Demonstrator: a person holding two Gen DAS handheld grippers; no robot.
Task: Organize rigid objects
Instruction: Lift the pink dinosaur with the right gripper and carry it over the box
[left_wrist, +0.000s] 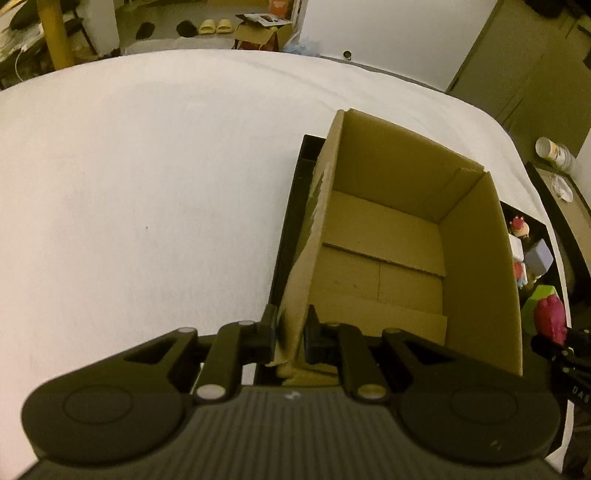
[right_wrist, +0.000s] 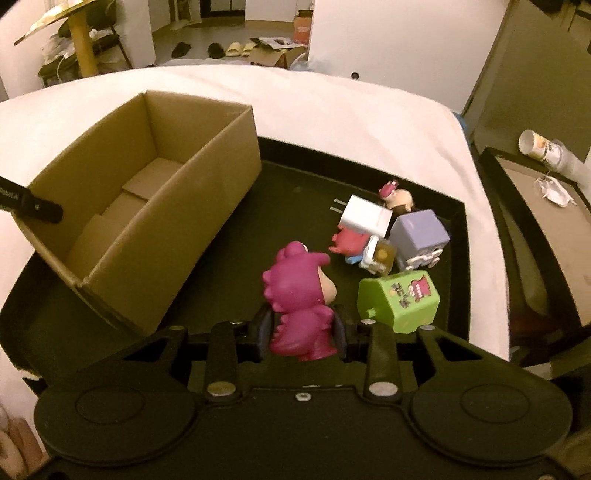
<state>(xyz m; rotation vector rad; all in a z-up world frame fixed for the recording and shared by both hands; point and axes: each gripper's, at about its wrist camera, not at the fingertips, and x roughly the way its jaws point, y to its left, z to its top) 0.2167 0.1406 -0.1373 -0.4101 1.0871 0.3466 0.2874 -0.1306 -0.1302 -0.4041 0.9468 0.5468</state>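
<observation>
left gripper (left_wrist: 290, 341): clamped on box (left_wrist: 388, 258) wall, box on tray (right_wrist: 295, 177) | right gripper (right_wrist: 303, 338): squeezing dino (right_wrist: 299, 295) low on body, above tray beside box | dino: hard, light, likely slick; grip round middle | next: into box

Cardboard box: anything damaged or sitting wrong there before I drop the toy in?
The cardboard box has a torn, ragged left wall, the one the left gripper is pinching. The box sits skewed on the black tray, not squared to its edges. The right gripper holds the magenta dinosaur toy.
</observation>
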